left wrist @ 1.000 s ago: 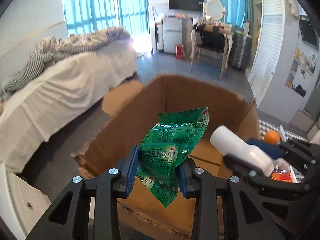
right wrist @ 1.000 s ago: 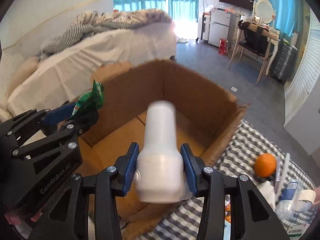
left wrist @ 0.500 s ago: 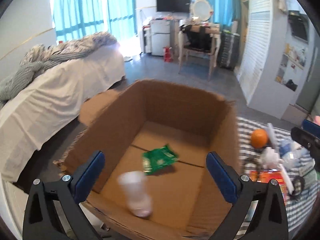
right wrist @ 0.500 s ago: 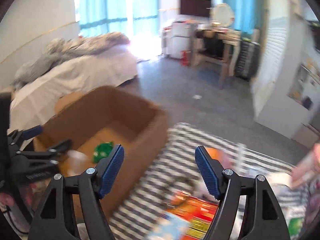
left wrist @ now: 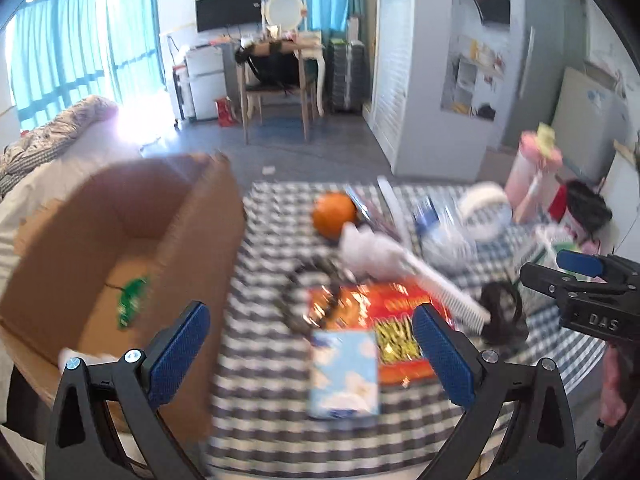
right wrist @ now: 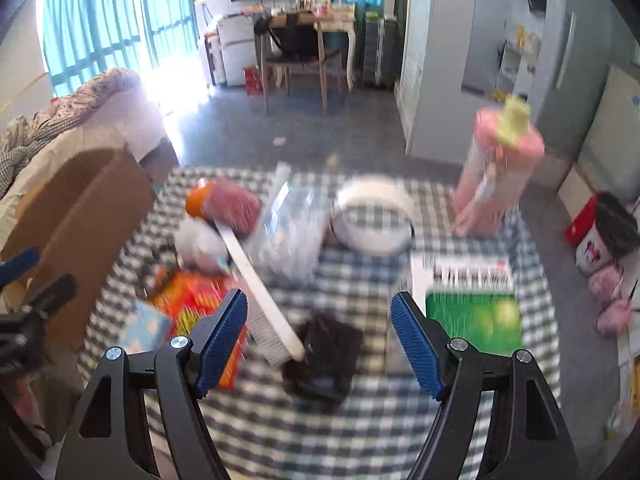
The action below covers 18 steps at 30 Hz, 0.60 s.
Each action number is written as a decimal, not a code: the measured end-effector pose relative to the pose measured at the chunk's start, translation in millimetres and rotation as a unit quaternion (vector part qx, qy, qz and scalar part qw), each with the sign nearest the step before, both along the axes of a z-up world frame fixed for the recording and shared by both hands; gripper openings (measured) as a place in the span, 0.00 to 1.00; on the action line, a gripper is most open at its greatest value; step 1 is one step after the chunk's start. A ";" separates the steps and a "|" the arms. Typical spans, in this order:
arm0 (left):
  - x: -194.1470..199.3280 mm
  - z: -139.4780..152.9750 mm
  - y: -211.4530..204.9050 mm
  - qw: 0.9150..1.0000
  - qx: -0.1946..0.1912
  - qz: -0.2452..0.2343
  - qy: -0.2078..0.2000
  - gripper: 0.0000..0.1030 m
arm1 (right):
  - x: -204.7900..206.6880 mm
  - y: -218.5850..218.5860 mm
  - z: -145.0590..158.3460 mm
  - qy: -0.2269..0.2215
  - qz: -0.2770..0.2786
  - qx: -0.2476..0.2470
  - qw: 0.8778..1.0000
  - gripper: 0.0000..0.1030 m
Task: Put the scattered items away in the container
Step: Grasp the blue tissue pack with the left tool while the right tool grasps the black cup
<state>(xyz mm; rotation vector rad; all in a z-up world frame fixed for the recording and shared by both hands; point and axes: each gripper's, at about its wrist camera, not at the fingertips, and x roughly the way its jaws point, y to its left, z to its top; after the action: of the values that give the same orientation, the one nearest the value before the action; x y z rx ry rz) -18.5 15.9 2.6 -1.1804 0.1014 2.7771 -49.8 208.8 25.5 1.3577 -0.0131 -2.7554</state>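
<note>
The cardboard box (left wrist: 192,248) stands at the left edge of a checked cloth (left wrist: 264,392) and holds a green sachet (left wrist: 130,300). My left gripper (left wrist: 310,354) is open and empty above a light blue packet (left wrist: 344,376) and a red-orange packet (left wrist: 384,320). My right gripper (right wrist: 320,338) is open and empty above a dark folded item (right wrist: 324,356) and a white comb (right wrist: 256,284). An orange (left wrist: 334,216), a tape roll (right wrist: 374,216) and a green-and-white box (right wrist: 472,304) also lie on the cloth. Both views are blurred.
A tall pink bottle (right wrist: 498,172) stands at the cloth's far right. A clear plastic bag (right wrist: 288,232) lies mid-cloth. A bed (right wrist: 80,120) is behind the box. A chair and desk (right wrist: 304,44) stand across the grey floor. The right gripper shows in the left wrist view (left wrist: 580,280).
Both grippers opened and dropped the green sachet and the white bottle into the box. Both then swung right, away from the box and over the items on the cloth.
</note>
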 end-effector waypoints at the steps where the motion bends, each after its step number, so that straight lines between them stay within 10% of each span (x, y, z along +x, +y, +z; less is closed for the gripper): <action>1: -0.1 -9.0 7.3 1.000 -0.007 0.002 -0.010 1.00 | 1.6 0.6 -6.0 -0.008 0.003 -0.004 1.000 0.72; 18: -17.4 -71.4 5.9 0.994 -0.007 0.042 -0.101 1.00 | -8.3 24.1 -78.3 -0.081 -0.043 -0.068 0.993 0.72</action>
<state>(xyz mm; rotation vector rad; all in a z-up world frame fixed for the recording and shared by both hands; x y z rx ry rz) -35.9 21.8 -68.8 -1.4931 0.0526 2.7111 -58.1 232.9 -52.8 1.5728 -0.2695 -2.6460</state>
